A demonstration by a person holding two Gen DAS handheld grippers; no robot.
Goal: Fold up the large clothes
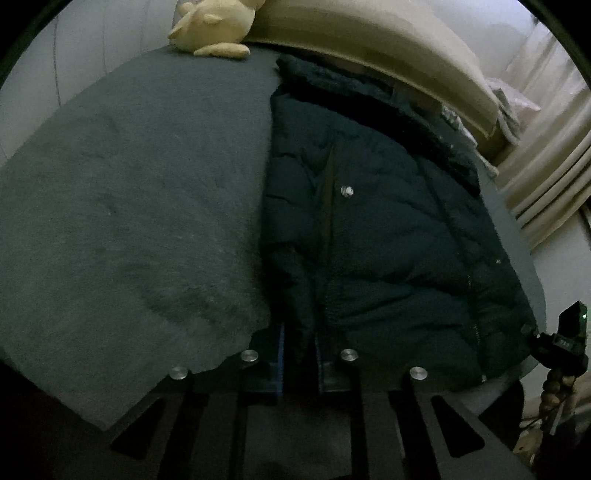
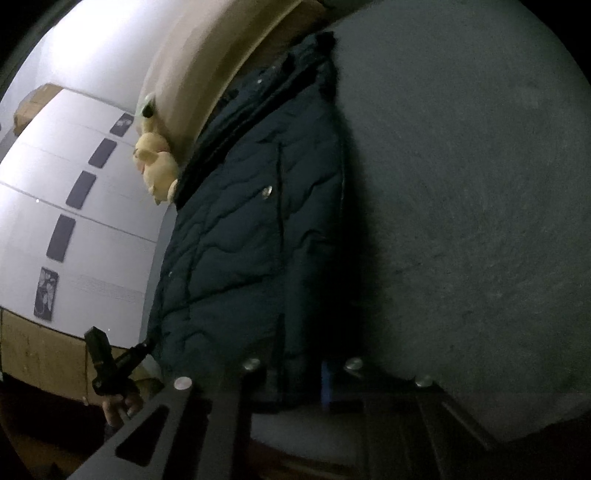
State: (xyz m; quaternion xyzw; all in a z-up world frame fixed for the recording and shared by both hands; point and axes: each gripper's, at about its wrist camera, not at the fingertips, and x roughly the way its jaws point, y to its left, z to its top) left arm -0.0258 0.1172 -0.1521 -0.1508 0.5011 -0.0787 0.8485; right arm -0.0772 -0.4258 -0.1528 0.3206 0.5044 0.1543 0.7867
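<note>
A dark navy puffer jacket [image 1: 388, 229] with a fur-trimmed hood lies flat on the grey bed cover [image 1: 129, 221]. At the bottom of the left wrist view, my left gripper [image 1: 299, 343] is shut on a fold of the jacket's near left edge, with fabric pinched between the blue pads. The right wrist view shows the same jacket [image 2: 240, 240], and my right gripper [image 2: 295, 376] is shut on its near right edge. Each gripper's body appears in the other view: the right one [image 1: 561, 343] by the jacket's far corner, the left one [image 2: 107, 365] held in a hand.
A yellow plush toy [image 1: 214, 29] sits at the head of the bed beside a beige headboard [image 1: 369, 51]. Beige curtains [image 1: 546, 177] hang at the right. A white cabinet front [image 2: 85, 206] with dark panels and a cardboard box [image 2: 37, 354] stand on the left side.
</note>
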